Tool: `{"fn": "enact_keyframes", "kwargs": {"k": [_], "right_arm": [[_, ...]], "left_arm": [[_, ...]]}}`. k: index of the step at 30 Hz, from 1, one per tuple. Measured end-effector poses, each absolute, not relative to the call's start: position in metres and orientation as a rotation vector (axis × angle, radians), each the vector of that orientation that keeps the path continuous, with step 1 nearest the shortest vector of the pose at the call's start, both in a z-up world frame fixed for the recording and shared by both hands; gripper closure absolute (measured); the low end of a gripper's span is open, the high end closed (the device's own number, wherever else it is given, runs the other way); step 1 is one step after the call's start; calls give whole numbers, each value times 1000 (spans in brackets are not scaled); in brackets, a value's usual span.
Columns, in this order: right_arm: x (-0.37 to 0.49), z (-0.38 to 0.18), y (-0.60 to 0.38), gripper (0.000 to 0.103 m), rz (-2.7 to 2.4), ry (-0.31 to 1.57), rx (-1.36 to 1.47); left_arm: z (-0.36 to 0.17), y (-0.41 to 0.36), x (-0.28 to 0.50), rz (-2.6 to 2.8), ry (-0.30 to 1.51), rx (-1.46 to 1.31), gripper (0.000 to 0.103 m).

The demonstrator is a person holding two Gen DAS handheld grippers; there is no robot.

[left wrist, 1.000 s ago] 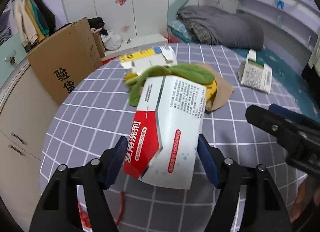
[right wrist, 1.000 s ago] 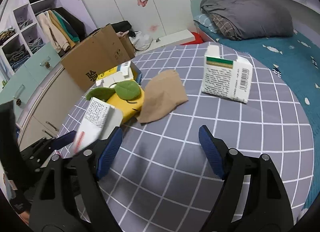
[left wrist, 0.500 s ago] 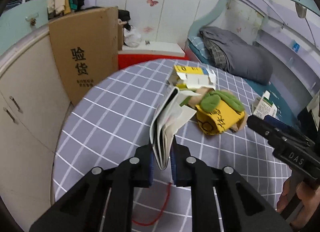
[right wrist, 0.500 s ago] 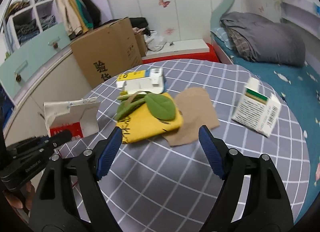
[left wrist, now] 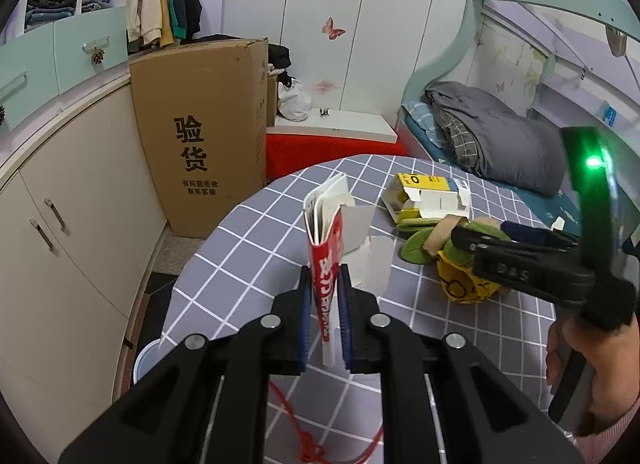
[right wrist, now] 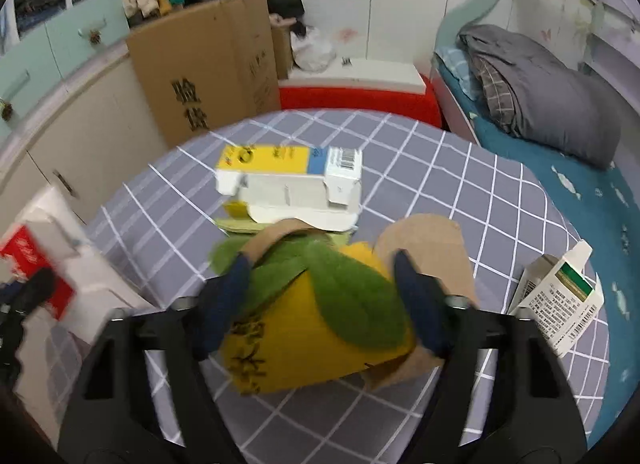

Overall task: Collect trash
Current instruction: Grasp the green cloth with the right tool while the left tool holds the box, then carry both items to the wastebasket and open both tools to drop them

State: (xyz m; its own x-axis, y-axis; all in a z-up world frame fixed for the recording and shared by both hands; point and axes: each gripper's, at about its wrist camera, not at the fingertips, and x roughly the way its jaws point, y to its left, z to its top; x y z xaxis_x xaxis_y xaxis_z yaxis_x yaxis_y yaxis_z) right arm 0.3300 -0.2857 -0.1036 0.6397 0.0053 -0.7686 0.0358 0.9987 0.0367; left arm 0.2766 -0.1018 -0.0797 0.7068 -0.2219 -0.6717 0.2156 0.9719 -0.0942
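My left gripper (left wrist: pixel 325 296) is shut on a flattened red and white carton (left wrist: pixel 326 240) and holds it edge-up above the checked round table (left wrist: pixel 256 240). My right gripper (right wrist: pixel 324 284) is open, its fingers on either side of a yellow paper bag with green leaves (right wrist: pixel 316 320). That bag also shows in the left wrist view (left wrist: pixel 460 284). A yellow, blue and white box (right wrist: pixel 292 179) lies behind the bag. A brown paper piece (right wrist: pixel 432 248) lies under the bag's right side. A white and green carton (right wrist: pixel 560 296) lies at the table's right edge.
A large cardboard box (left wrist: pixel 204 127) stands on the floor left of the table beside cream cabinets (left wrist: pixel 68 199). A red and white bench (left wrist: pixel 332 139) and a bed with a grey quilt (left wrist: pixel 496 135) are behind. A round container (left wrist: pixel 146 356) sits on the floor below the table.
My left gripper closed on the red and white carton and lifted it edge-up toward the table's left side. My right gripper moved forward over the yellow bag, staying open.
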Motion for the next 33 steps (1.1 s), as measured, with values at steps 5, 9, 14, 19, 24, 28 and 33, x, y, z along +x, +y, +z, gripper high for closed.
{"fn": "enact_keyframes", "kwargs": {"k": [5,9,14,19,24,28,33], "right_arm": [[323,-105,-283,95,19,863,24],[303,-87,-273,97,48,796,-1],[279,-53,-258,97,110,726,25],[262,-18,-227,97,178,662,30],[256,-1,-186,97,282,641,51],[261,-3,-141,97,382,654,64],[270,-22,-70,97,475,695,34]], "left_arm": [[-77,-94,277,-244,736,-25,91],[-71,-88,274,-247,720,-43,92],[-59,-77,266,-245,693,-64,92],[-43,-57,255,-233,656,-92,92],[-30,-29,246,-212,621,-100,92],[-26,6,240,-169,606,-111,91],[-35,55,242,-86,628,-130,92]]}}
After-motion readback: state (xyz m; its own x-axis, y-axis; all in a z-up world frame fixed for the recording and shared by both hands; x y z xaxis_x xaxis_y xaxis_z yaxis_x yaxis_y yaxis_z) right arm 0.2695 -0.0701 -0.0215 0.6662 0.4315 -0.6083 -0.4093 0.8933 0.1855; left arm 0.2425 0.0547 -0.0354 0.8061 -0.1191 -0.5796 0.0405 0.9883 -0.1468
